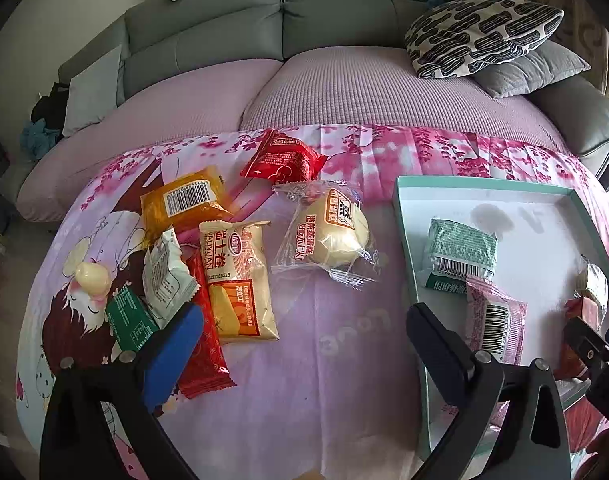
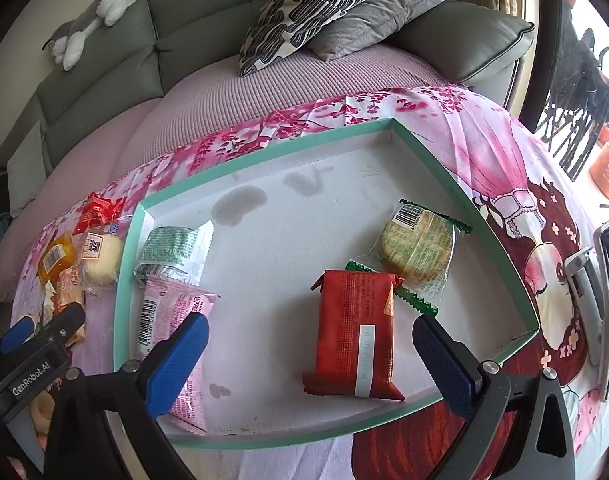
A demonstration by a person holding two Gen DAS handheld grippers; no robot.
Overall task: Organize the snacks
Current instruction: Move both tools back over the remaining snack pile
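Right gripper (image 2: 308, 354) hangs wide open over the teal box (image 2: 264, 142), empty; red packet (image 2: 354, 334) lies flat between its fingers, released. Left gripper (image 1: 304, 344) is also spread and empty. Next: take the cream roll packet (image 1: 238, 280) at 11 o'clock of it; pinch across the short side, avoid neighbouring wrappers.

Left tongs (image 1: 304, 344) and right tongs (image 2: 310, 360) both angle downward, jaws spread wide, empty.
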